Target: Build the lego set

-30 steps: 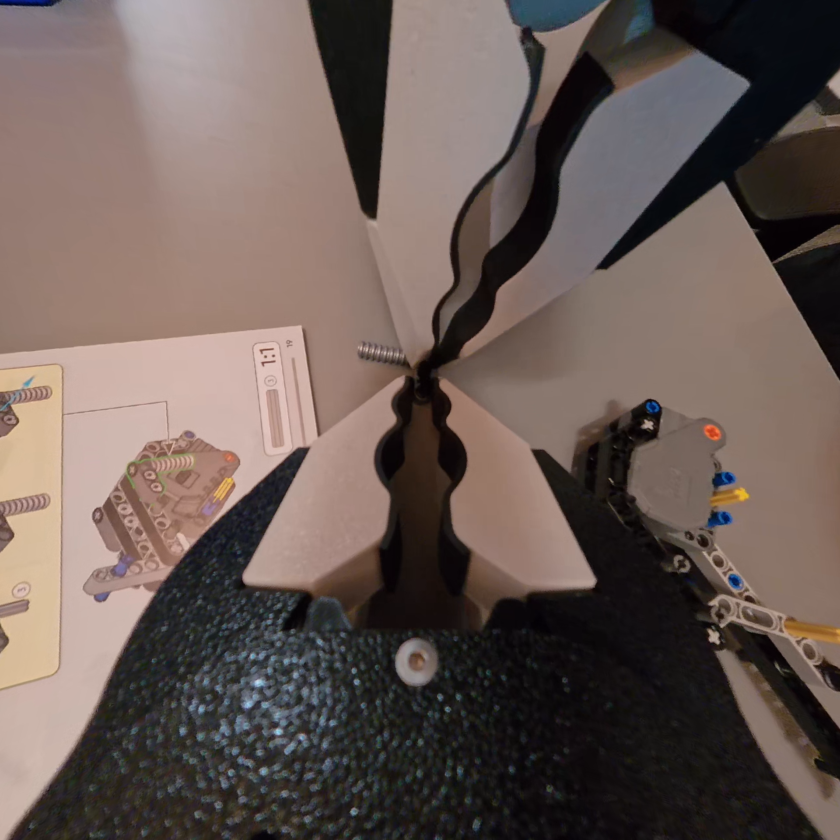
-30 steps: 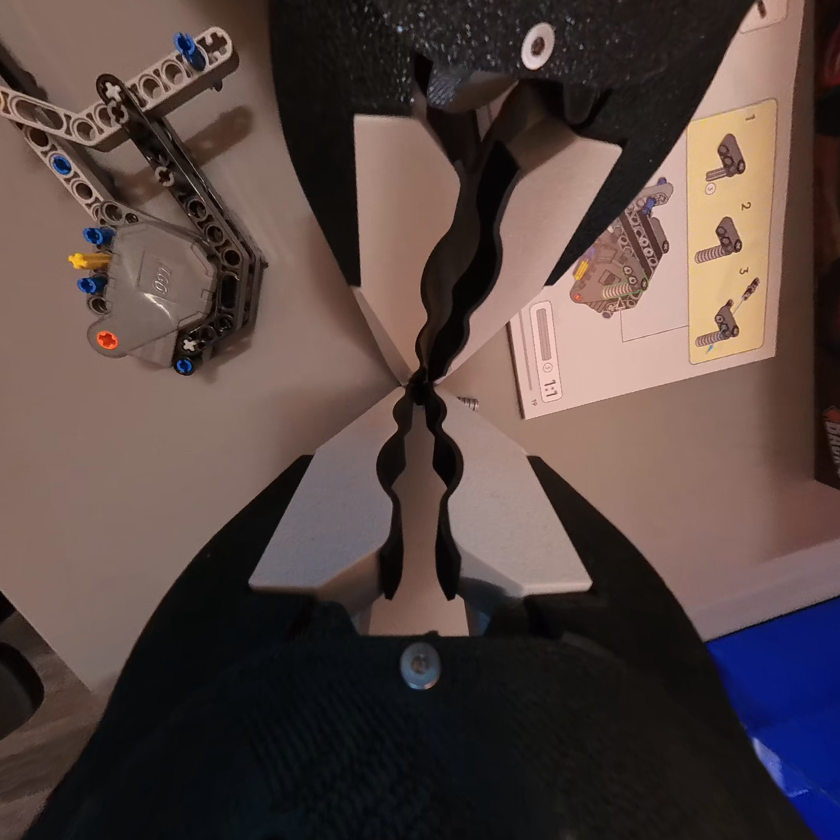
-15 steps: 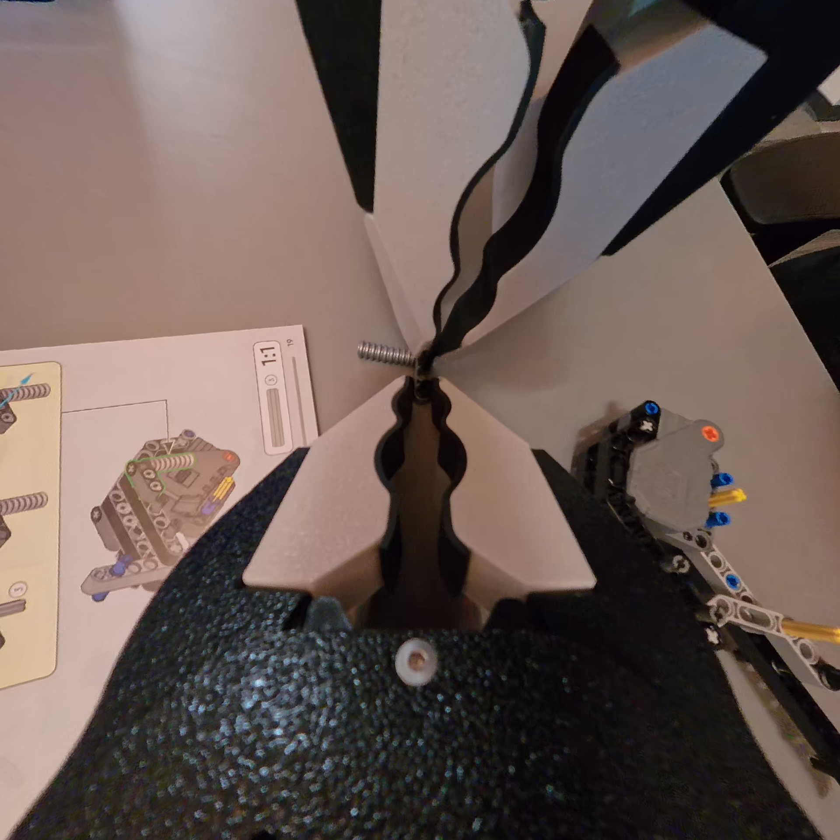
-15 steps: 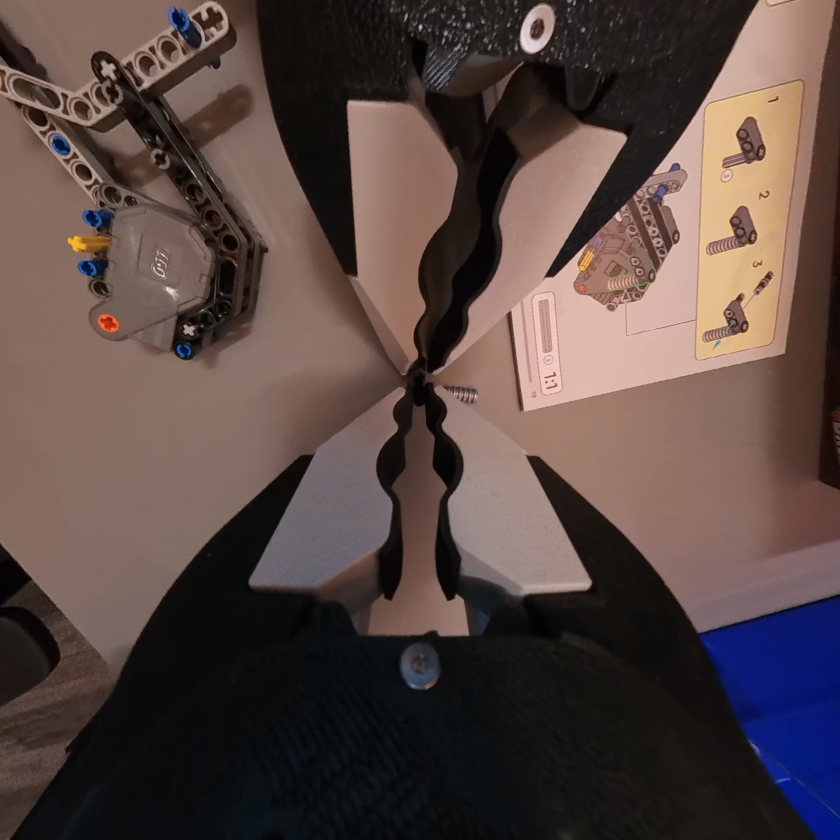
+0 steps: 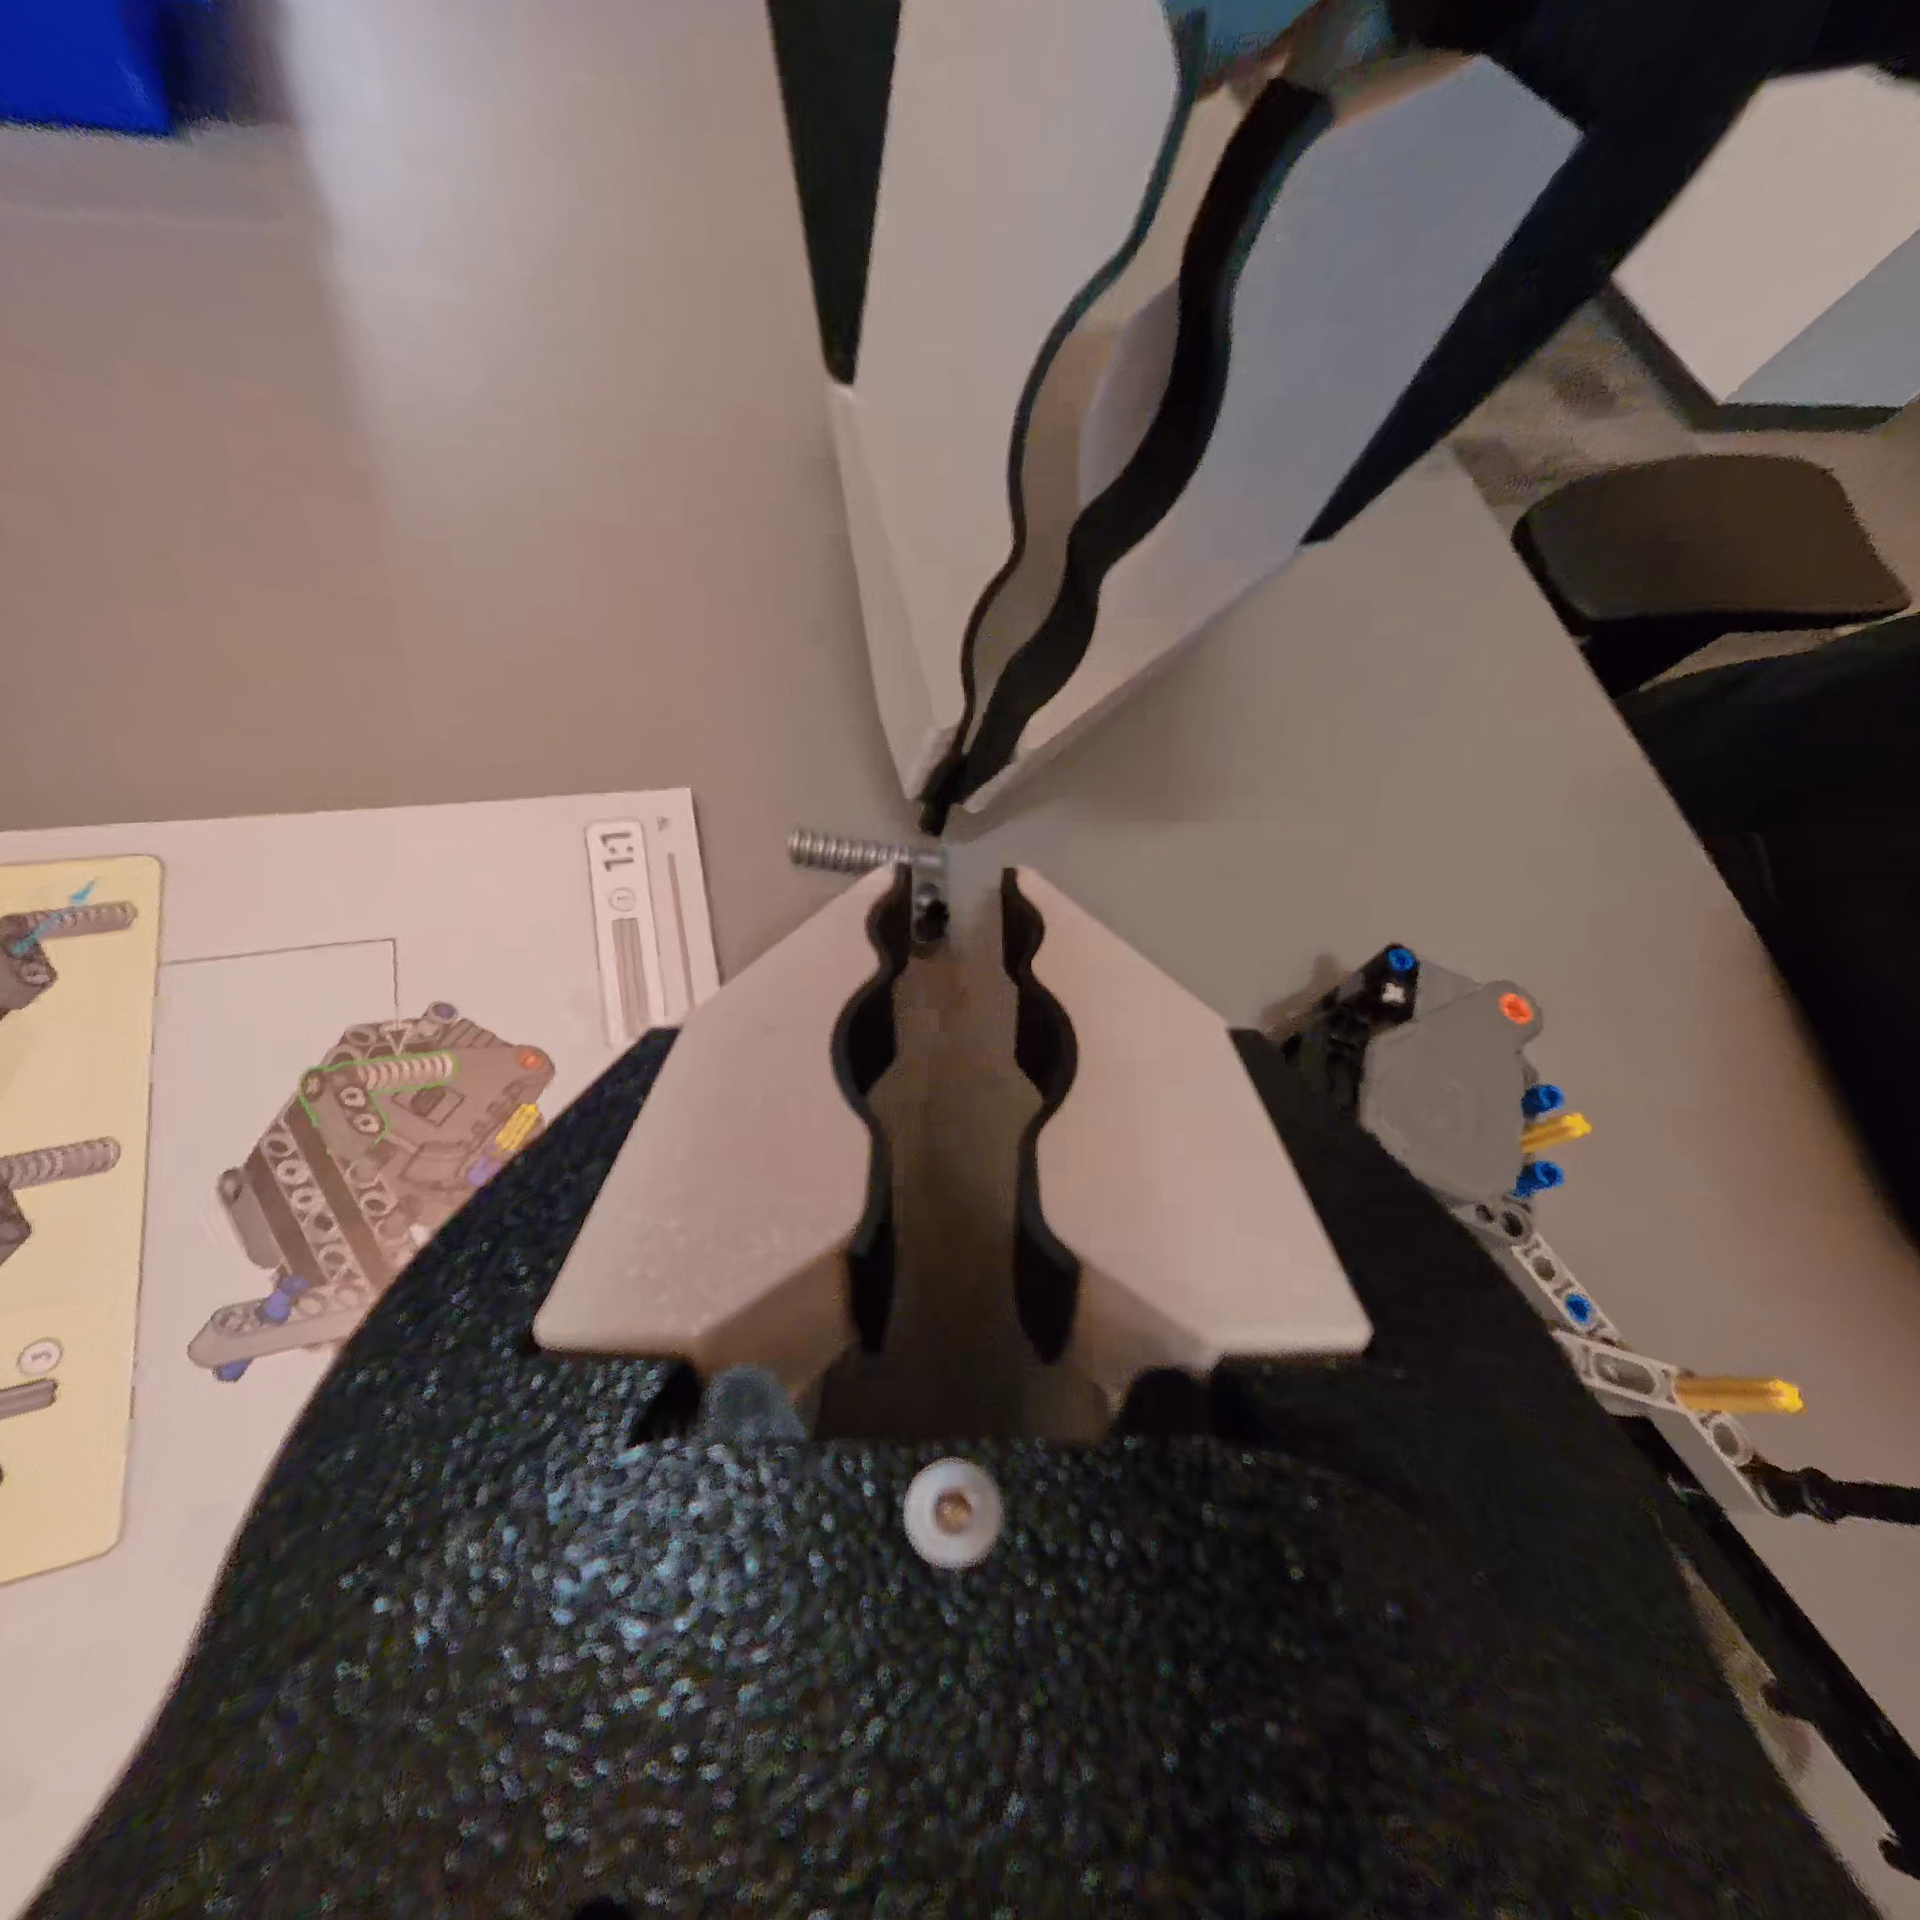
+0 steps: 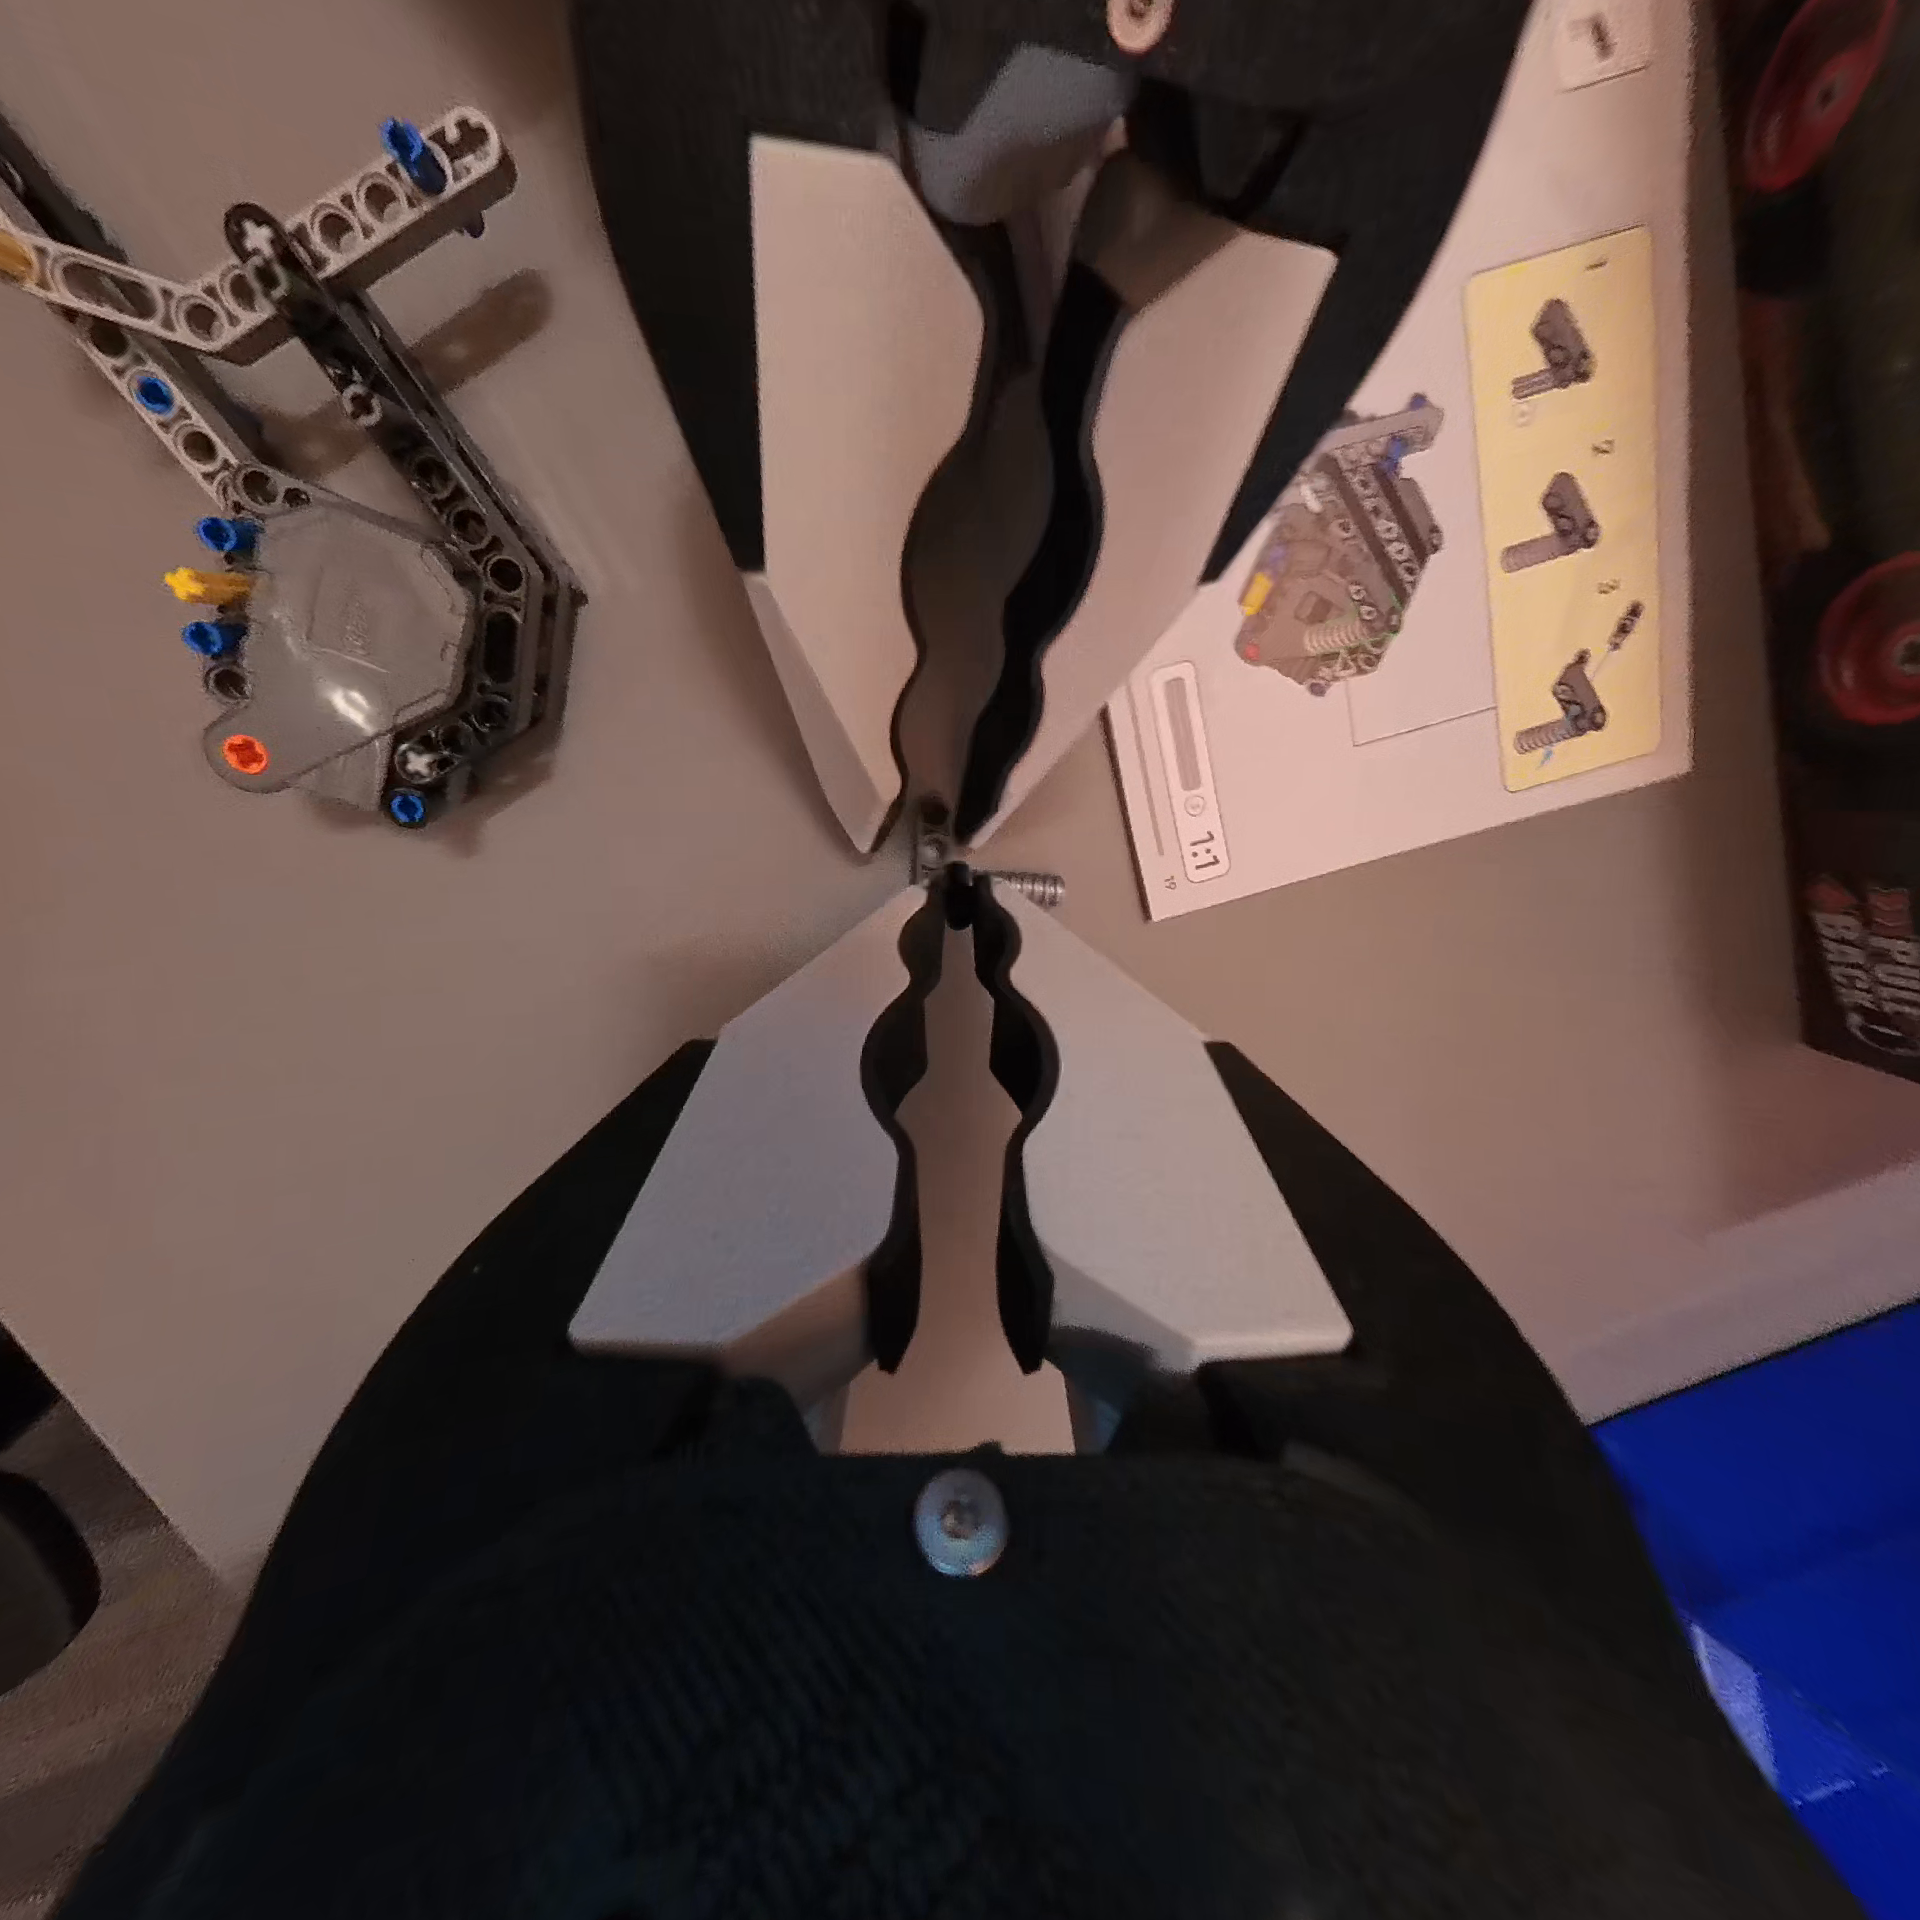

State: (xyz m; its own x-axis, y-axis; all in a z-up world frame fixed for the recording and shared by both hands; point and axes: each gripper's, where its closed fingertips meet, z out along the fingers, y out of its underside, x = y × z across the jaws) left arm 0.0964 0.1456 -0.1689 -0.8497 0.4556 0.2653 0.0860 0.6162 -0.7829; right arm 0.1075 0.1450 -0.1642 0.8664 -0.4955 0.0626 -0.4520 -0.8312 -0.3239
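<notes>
The two grippers meet tip to tip above a pale table (image 5: 436, 499). The left gripper (image 5: 951, 883) has its fingers spread apart, and a small grey connector piece (image 5: 928, 896) sits in the gap near the left fingertip; it looks to be touching that finger's black pad, though the blur makes this hard to confirm. A ribbed grey axle (image 5: 836, 849) sticks out sideways from the connector toward the instruction sheet (image 5: 343, 935). The right gripper (image 6: 956, 896) has its fingers drawn together, pinched at the tips on the end of the same little piece, seen in its own view as a grey connector (image 6: 932, 831) with the ribbed axle (image 6: 1031, 886) poking out to the side. In the left wrist view the right gripper (image 5: 940, 810) comes down from above, its wavy black pads nearly closed to a point just over the connector. The partly built model (image 6: 353, 623), a grey motor block on black and light-grey beams with blue pins, a yellow axle and an orange spot, lies on the table well apart from the grippers. The open instruction sheet (image 6: 1403, 644) lies flat on the other side. A blue bin (image 6: 1766, 1538) shows at the table's edge.
</notes>
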